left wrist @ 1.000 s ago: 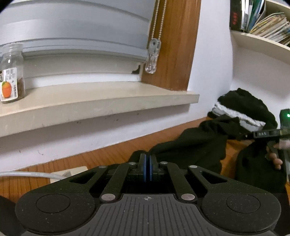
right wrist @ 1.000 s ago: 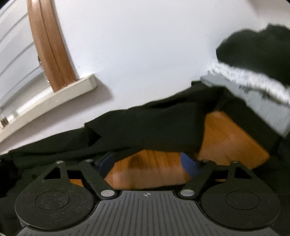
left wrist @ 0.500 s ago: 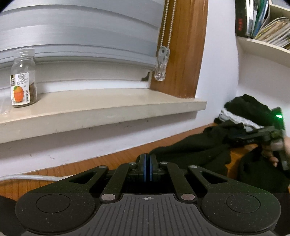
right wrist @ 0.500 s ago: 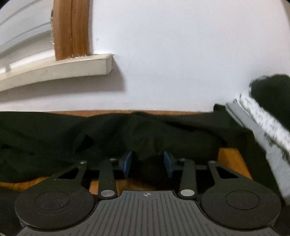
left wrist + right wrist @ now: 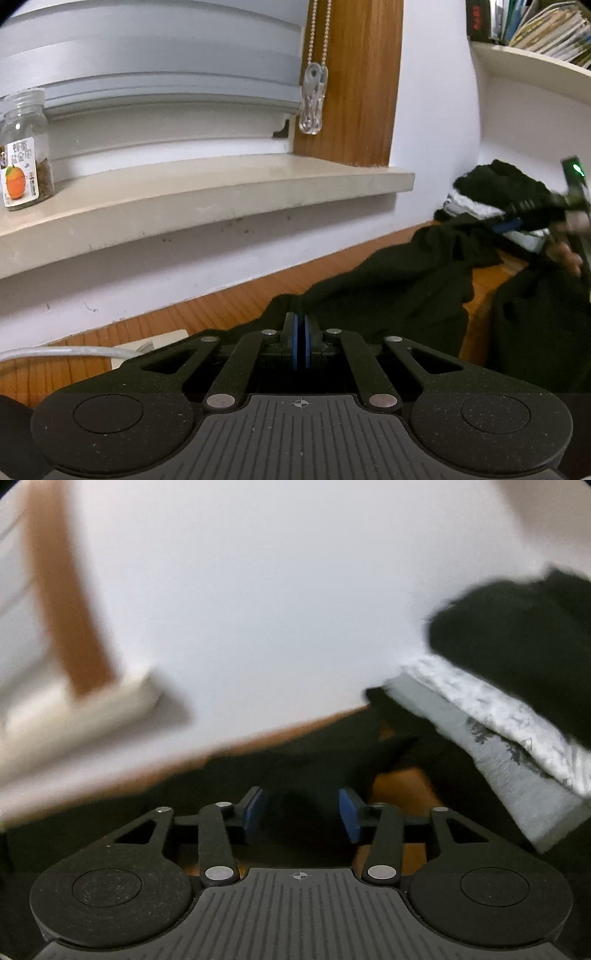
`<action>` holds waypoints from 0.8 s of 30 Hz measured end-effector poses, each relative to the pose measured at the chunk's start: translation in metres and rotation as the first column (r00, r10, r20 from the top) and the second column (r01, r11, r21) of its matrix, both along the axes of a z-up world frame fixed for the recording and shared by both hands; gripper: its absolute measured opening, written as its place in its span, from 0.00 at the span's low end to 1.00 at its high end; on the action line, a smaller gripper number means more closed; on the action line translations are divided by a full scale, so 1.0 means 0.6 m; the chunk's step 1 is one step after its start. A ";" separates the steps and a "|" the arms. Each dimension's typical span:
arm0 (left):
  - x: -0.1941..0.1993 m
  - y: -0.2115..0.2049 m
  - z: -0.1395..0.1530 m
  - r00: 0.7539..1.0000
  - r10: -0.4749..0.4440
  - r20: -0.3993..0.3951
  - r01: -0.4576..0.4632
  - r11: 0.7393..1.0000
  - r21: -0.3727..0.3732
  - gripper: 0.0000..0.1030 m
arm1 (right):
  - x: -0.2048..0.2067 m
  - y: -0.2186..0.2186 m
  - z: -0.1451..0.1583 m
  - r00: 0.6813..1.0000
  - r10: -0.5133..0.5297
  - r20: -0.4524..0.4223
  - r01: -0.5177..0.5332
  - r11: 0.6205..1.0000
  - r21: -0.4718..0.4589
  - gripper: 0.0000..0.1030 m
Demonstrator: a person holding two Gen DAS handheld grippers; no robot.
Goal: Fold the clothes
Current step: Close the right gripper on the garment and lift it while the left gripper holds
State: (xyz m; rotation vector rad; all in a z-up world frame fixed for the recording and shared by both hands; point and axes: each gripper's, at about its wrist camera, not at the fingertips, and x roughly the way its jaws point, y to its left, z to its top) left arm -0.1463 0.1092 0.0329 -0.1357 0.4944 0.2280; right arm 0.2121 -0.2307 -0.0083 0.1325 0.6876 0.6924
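Black garment (image 5: 399,284) pinched in left claw (image 5: 300,332); only right view shows right claw (image 5: 302,812) parted

My left wrist view is sharp and evenly lit, soft indoor light; the windowsill (image 5: 207,192) bows with fisheye distortion; my right wrist view smears with motion blur; the black garment (image 5: 317,764) shows no detail.

jar: (image 5: 24,149) glass, orange on its label, on the sill (image 5: 207,188)
cable: (image 5: 62,352) white, on the table (image 5: 207,314)
books: (image 5: 543,22) on the shelf (image 5: 532,61)
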 end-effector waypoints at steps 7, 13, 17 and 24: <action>-0.001 -0.004 0.001 1.000 -0.005 -0.006 0.005 1.000 0.007 0.03 | 0.075 0.032 -0.032 0.972 -0.071 -0.222 0.101 0.987 0.129 0.47; 0.000 -0.005 0.001 1.000 -0.015 -0.011 0.015 1.000 0.009 0.03 | 0.107 0.035 -0.041 0.957 -0.179 -0.229 0.209 0.971 0.114 0.48; 0.001 -0.005 0.005 0.999 -0.028 -0.019 0.028 0.999 0.015 0.03 | 0.107 0.037 -0.025 0.974 -0.175 -0.146 0.191 0.977 0.099 0.05; -0.013 -0.011 0.053 0.996 -0.011 0.092 0.008 1.000 0.028 0.03 | 0.077 -0.005 0.112 0.967 -0.203 0.152 0.172 0.966 0.195 0.05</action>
